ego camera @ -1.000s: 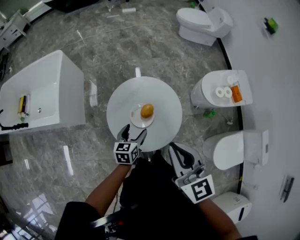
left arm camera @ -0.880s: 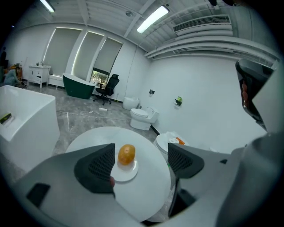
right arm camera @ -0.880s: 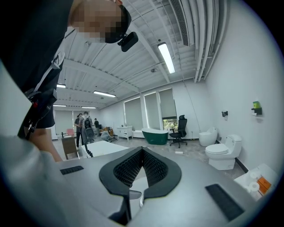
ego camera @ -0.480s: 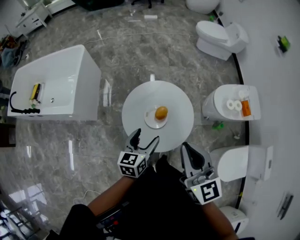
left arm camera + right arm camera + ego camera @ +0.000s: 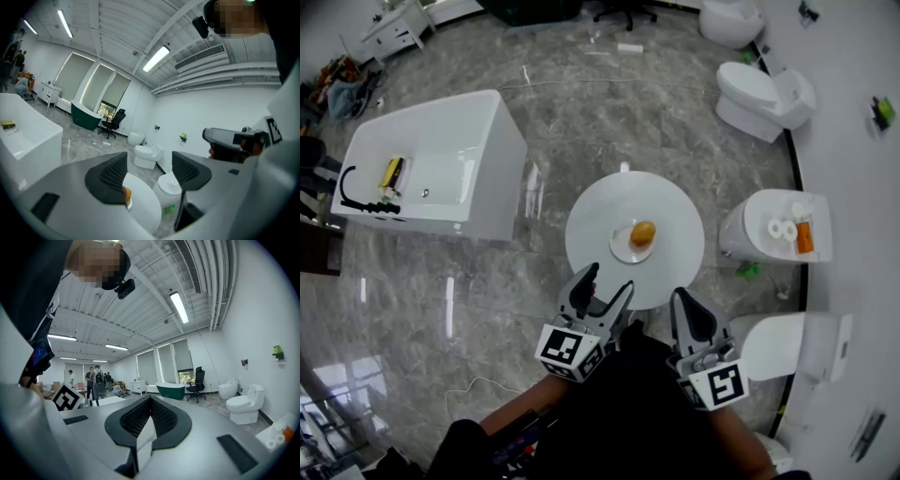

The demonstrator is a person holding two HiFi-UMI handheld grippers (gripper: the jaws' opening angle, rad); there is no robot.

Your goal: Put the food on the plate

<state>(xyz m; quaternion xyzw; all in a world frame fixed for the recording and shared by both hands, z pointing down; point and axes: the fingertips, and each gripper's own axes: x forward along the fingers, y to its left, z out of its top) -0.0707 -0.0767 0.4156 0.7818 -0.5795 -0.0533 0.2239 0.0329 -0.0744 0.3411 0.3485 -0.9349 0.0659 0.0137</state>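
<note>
One food item (image 5: 643, 232) already sits on the plate (image 5: 623, 247) on the bench (image 5: 591, 234), so the task looks done; left gripper (image 5: 607, 281) fingers apart, just narrowing, empty; right gripper (image 5: 690, 306) fingers closed on nothing

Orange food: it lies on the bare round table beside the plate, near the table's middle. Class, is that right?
Not quite. The head view shows the orange food lying on the plate, not beside it. The plate stands on the round table, near its middle, as stated.

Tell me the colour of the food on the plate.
Golden orange food; clearest in the head view.
</note>
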